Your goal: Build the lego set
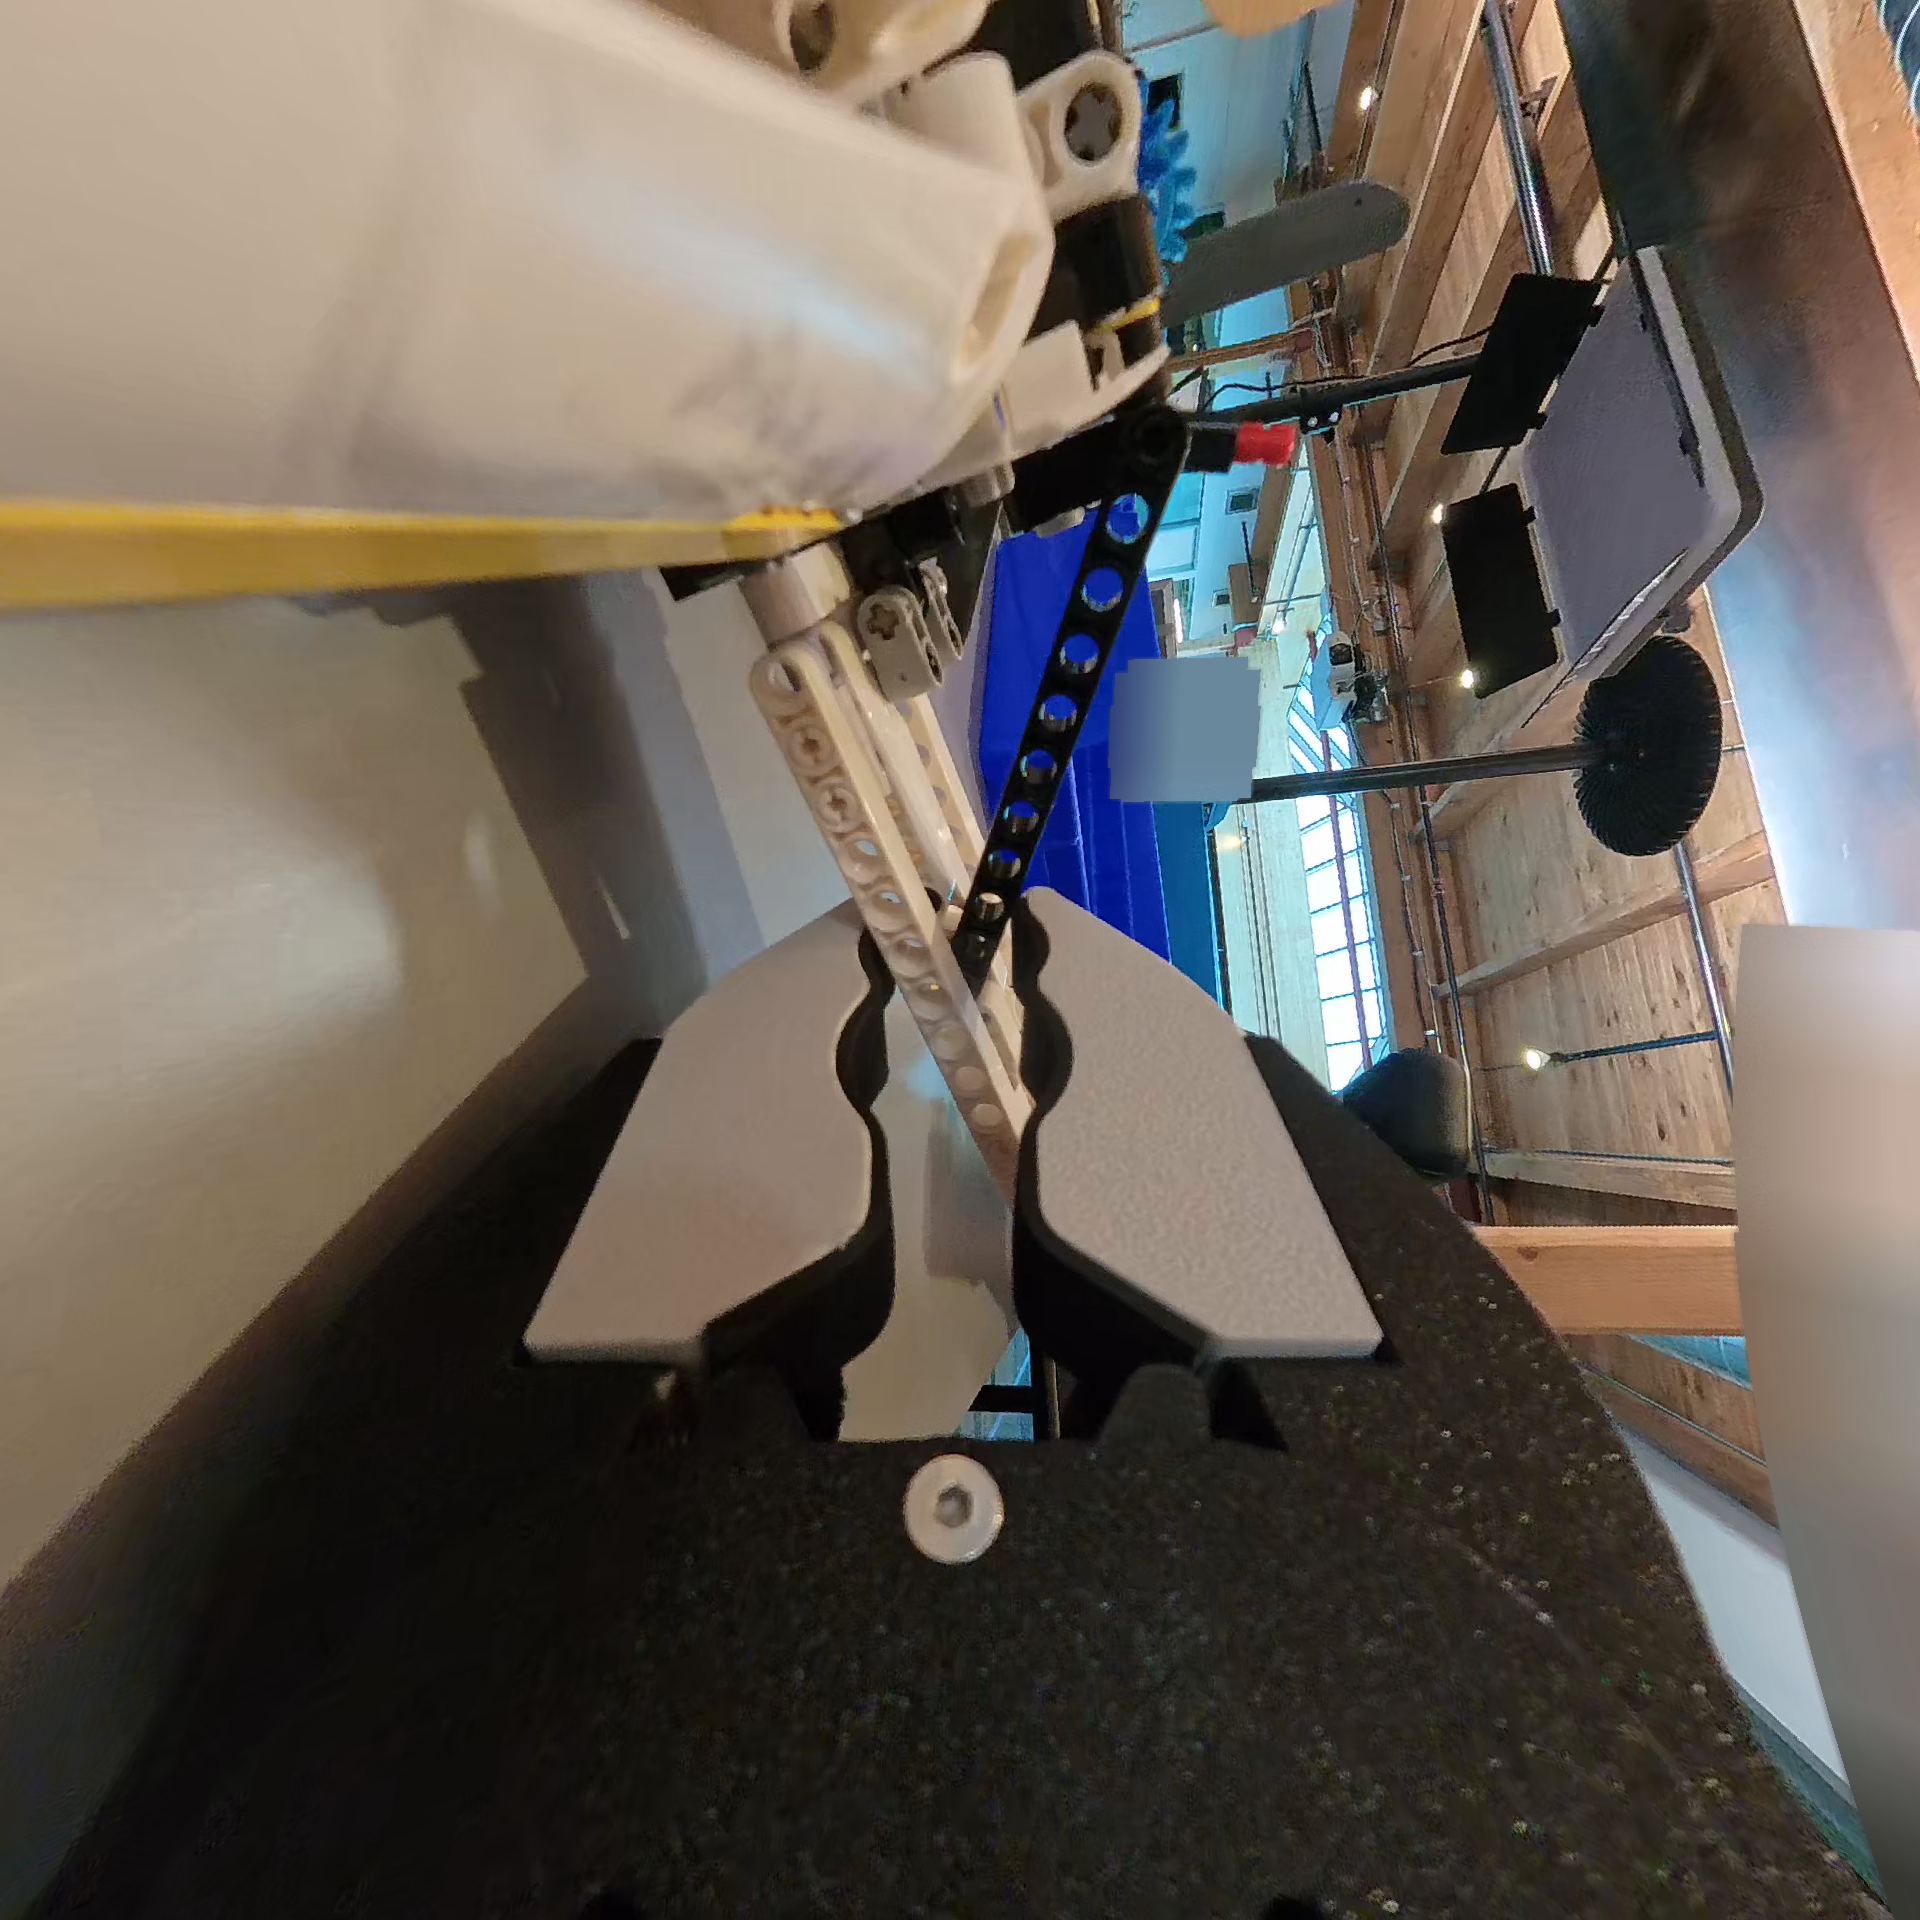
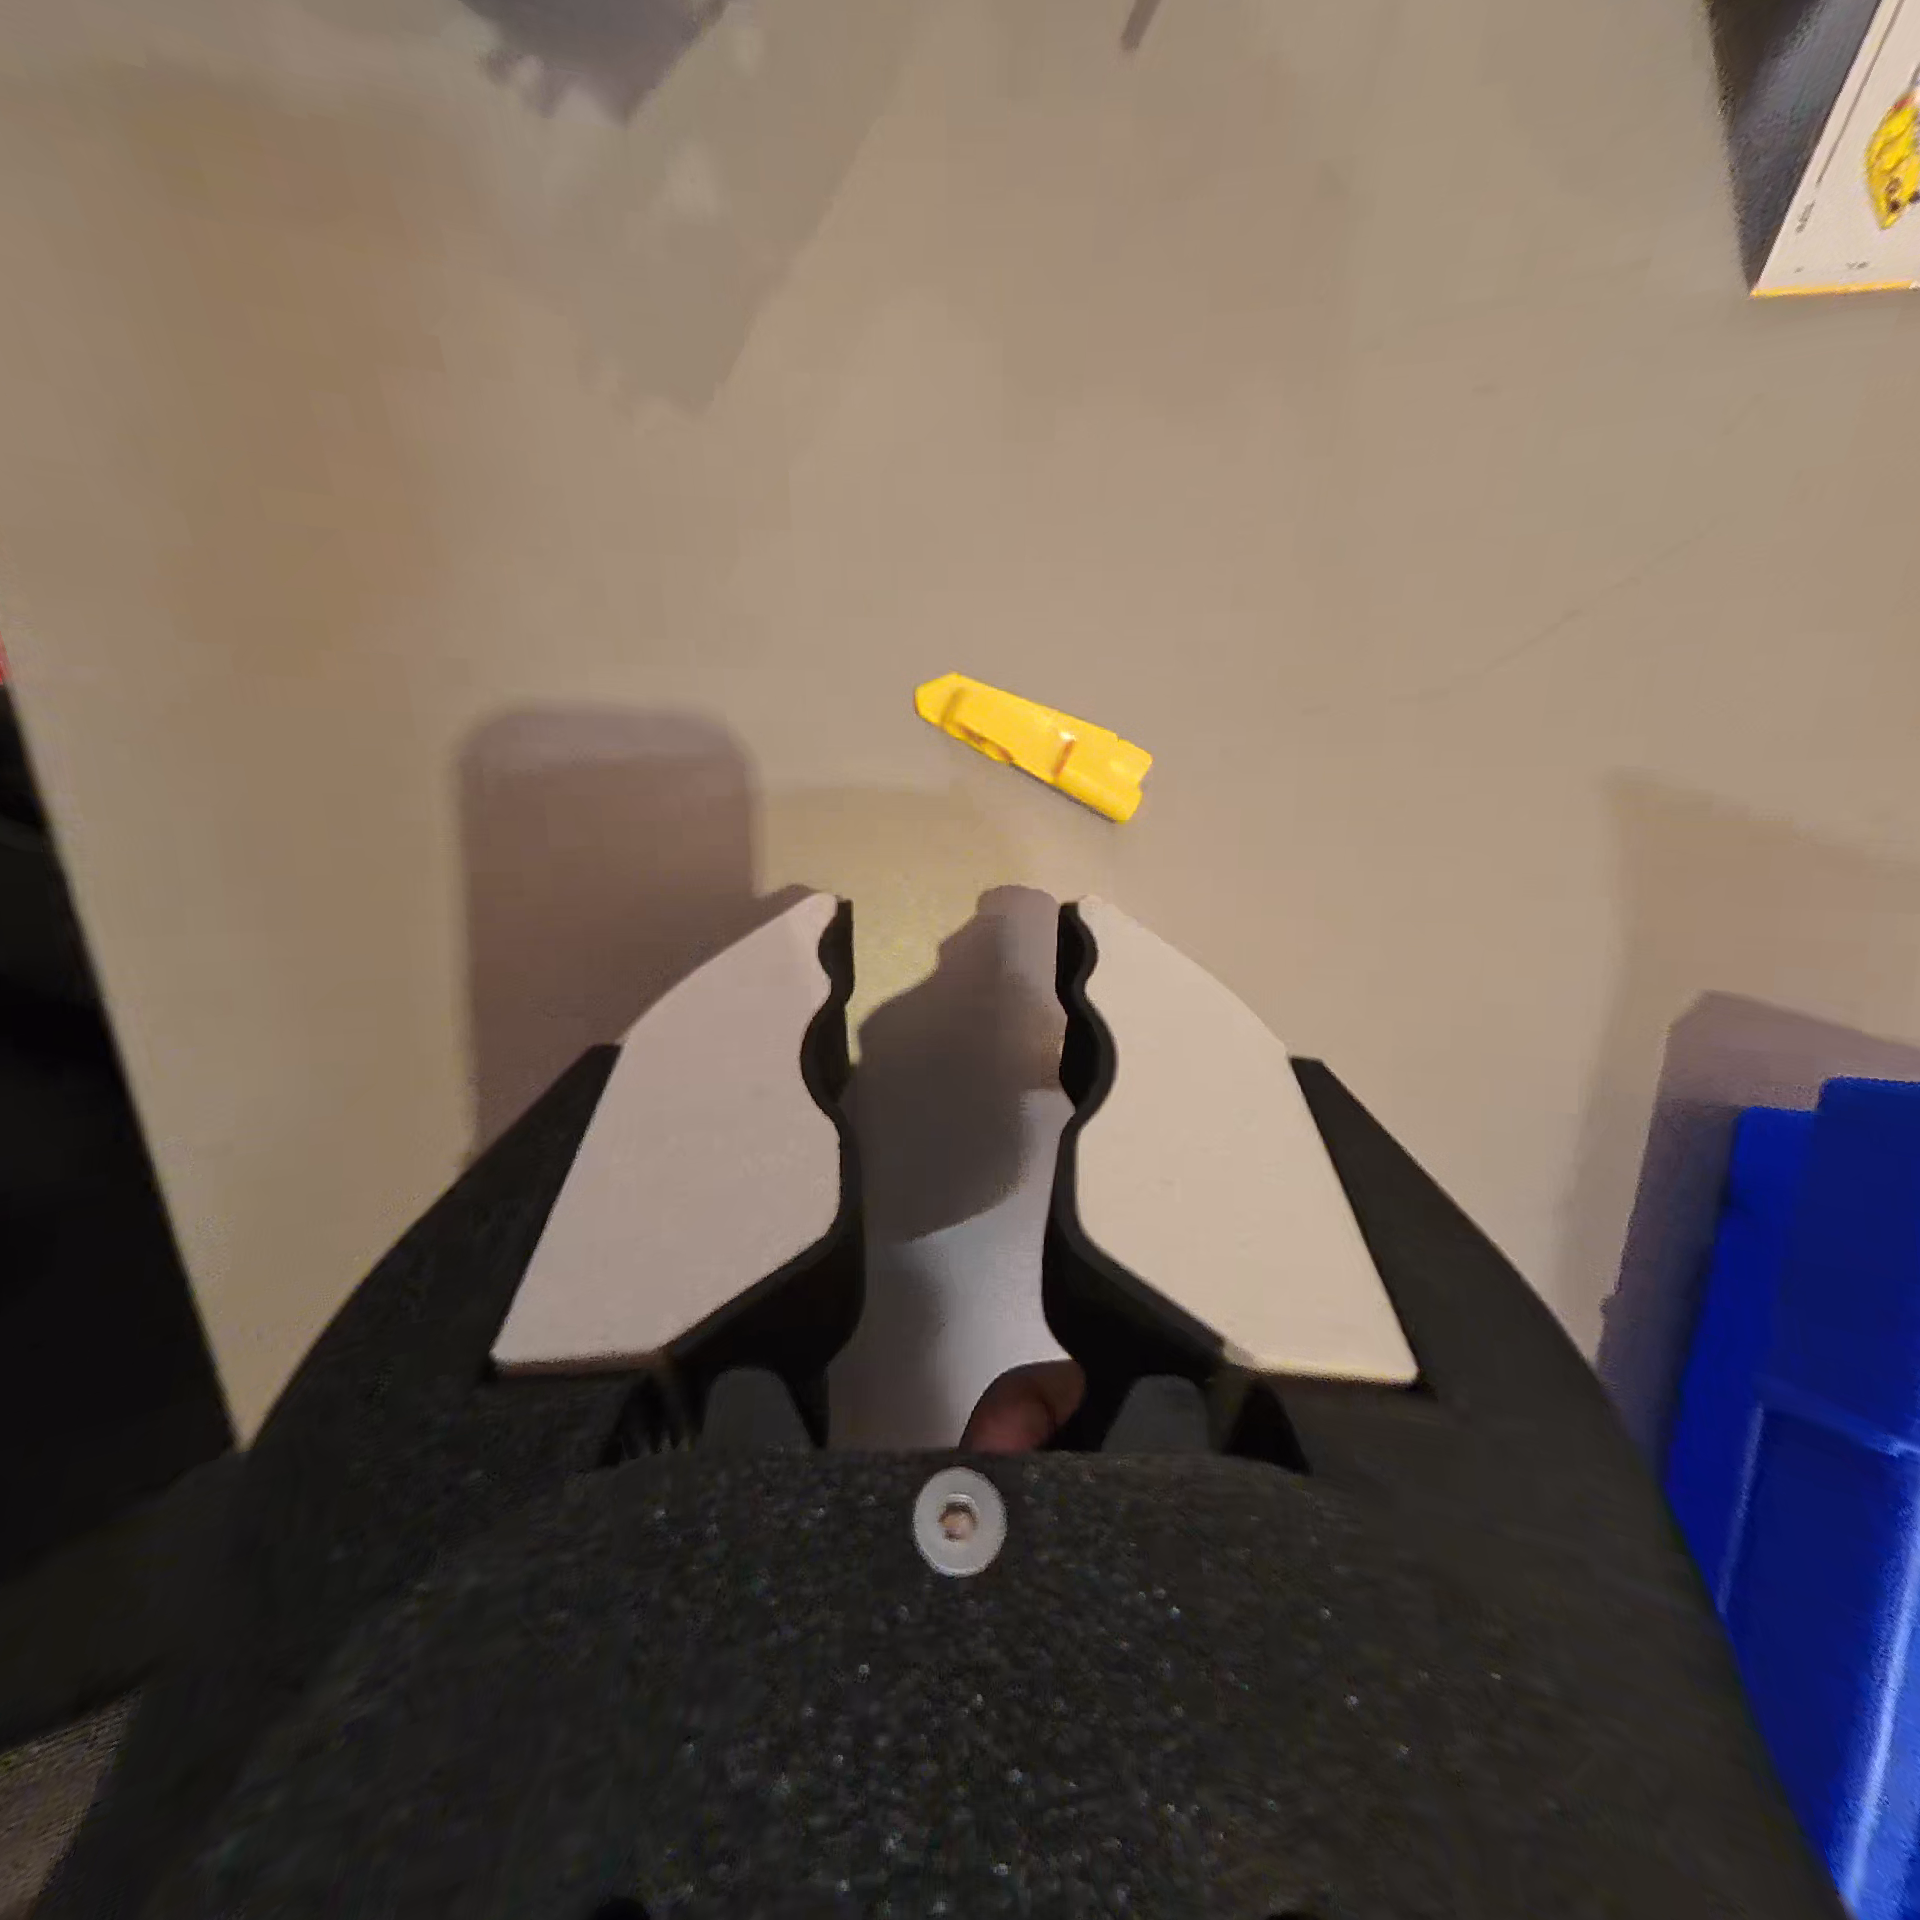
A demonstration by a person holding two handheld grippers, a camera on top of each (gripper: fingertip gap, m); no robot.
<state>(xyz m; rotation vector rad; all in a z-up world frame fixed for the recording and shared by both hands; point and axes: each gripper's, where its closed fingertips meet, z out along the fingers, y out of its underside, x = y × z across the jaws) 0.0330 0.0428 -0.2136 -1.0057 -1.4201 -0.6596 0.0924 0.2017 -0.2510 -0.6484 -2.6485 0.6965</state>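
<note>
My left gripper (image 1: 945,925) is shut on the white holed beams (image 1: 831,800) of a toy brick model, and a black holed beam (image 1: 1070,665) also runs down between the fingers. The model's large white body (image 1: 520,260), with a yellow strip (image 1: 312,545) along it, hangs close above the fingers, held up in the air. A small red part (image 1: 1262,442) sticks out at its right. My right gripper (image 2: 954,909) is open and empty, low over the beige table (image 2: 1039,416). A small yellow plastic piece (image 2: 1034,743) lies on the table just beyond its fingertips, a little to the right.
A blue bin (image 2: 1818,1403) stands at the right of the right wrist view and also shows behind the model (image 1: 1101,831). A printed booklet (image 2: 1860,177) lies at the table's far right. A dark object (image 2: 62,1143) borders the left. Wooden ceiling and lamps fill the left view's right side. My hands' fingertips stand some 20 centimetres from each other.
</note>
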